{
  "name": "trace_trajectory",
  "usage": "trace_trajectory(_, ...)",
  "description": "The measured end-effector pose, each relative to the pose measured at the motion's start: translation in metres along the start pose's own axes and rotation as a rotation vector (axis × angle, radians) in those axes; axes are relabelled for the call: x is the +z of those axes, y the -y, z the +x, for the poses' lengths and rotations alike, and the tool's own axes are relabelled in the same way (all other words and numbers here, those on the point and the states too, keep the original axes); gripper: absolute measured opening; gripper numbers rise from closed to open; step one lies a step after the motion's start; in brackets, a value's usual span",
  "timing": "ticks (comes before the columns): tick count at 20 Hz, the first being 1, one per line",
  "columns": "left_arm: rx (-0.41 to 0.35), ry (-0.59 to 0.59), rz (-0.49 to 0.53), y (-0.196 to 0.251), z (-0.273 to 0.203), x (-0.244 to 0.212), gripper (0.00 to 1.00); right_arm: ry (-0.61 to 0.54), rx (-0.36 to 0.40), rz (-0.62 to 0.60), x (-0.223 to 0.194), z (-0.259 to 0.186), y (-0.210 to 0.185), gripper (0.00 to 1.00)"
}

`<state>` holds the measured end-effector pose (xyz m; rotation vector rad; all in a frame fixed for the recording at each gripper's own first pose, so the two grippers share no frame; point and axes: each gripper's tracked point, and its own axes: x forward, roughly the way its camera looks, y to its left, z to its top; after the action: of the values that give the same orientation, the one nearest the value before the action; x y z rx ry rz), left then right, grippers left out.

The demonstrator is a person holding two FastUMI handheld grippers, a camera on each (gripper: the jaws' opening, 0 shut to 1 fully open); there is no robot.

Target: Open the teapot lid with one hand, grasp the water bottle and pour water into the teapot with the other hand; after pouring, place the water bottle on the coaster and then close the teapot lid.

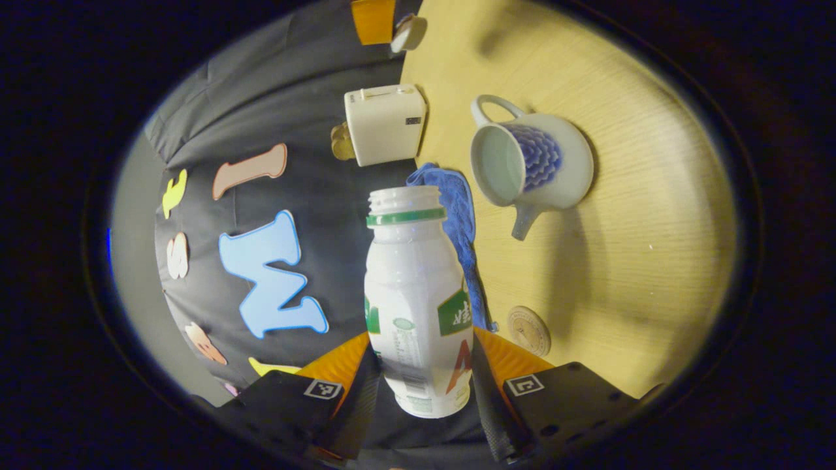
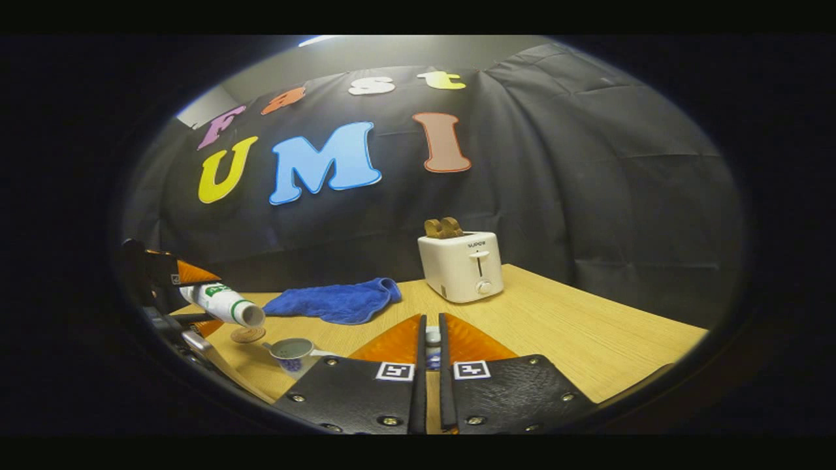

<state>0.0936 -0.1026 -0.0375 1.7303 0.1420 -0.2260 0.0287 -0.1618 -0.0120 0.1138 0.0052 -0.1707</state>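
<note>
The water bottle [image 1: 418,307] sits clamped between the two fingers of the left gripper [image 1: 424,385], gripped low on its body, its open, capless neck pointing away from the jaws. In the right gripper view the same bottle [image 2: 225,304] lies tipped close to horizontal, mouth aimed slightly downward and toward the teapot [image 2: 292,352], which stands on the wooden table [image 2: 555,326] below and just beyond the mouth. The long axis of the bottle therefore runs from the left gripper toward the pot, but in the left gripper view the neck lines up beside the teapot [image 1: 529,166] rather than over its open top; the mouth looks short of the rim. No stream of water can be made out in either view.

The teapot is uncovered, its pale inside showing. The right gripper [image 2: 428,365] holds its jaws nearly together on a small pale object [image 2: 432,338] pinched between them, which I judge to be the teapot lid, though too little shows to be sure.

The round coaster [image 1: 529,329] lies on the table near the bottle's base side, between the teapot and the left gripper, so the left hand is the nearer one for setting the bottle down. A blue cloth [image 2: 336,300] and a white toaster [image 2: 462,266] stand farther back, apart from the pot.
</note>
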Motion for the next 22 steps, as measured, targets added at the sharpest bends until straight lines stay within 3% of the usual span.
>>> trace_trajectory(1, -0.005, 0.004, -0.06, 0.001, 0.001, -0.004, 0.82, -0.002, 0.0, -0.004, 0.0, 0.001, -0.001, 0.08)
trace_trajectory(2, -0.012, 0.013, -0.135, 0.002, 0.003, -0.005, 0.82, -0.001, -0.003, -0.01, 0.0, 0.001, -0.001, 0.0)
trace_trajectory(3, -0.016, 0.027, -0.213, 0.002, 0.003, -0.007, 0.82, -0.001, -0.006, -0.016, -0.001, 0.001, 0.0, 0.08)
trace_trajectory(5, -0.02, 0.045, -0.348, -0.003, 0.004, -0.007, 0.82, -0.001, -0.012, -0.026, -0.002, 0.001, 0.0, 0.08)
trace_trajectory(9, -0.002, 0.056, -0.521, -0.012, 0.003, -0.016, 0.82, -0.002, -0.01, -0.041, -0.004, 0.002, -0.003, 0.08)
trace_trajectory(14, 0.022, 0.074, -0.794, -0.012, 0.001, -0.033, 0.82, 0.007, 0.02, -0.056, -0.005, 0.003, -0.015, 0.08)
trace_trajectory(15, 0.028, 0.068, -0.847, -0.011, 0.002, -0.038, 0.82, 0.01, 0.028, -0.062, -0.004, 0.003, -0.018, 0.04)
trace_trajectory(19, 0.025, 0.075, -1.075, -0.007, 0.004, -0.054, 0.82, 0.012, 0.063, -0.079, -0.005, 0.006, -0.035, 0.08)
trace_trajectory(20, 0.022, 0.082, -1.12, -0.006, 0.005, -0.056, 0.82, 0.007, 0.07, -0.079, -0.006, 0.008, -0.039, 0.0)
trace_trajectory(21, 0.025, 0.087, -1.159, -0.007, 0.006, -0.058, 0.82, 0.002, 0.08, -0.076, -0.006, 0.009, -0.045, 0.08)
trace_trajectory(22, 0.028, 0.095, -1.199, -0.006, 0.006, -0.06, 0.82, -0.001, 0.093, -0.072, -0.006, 0.009, -0.052, 0.08)
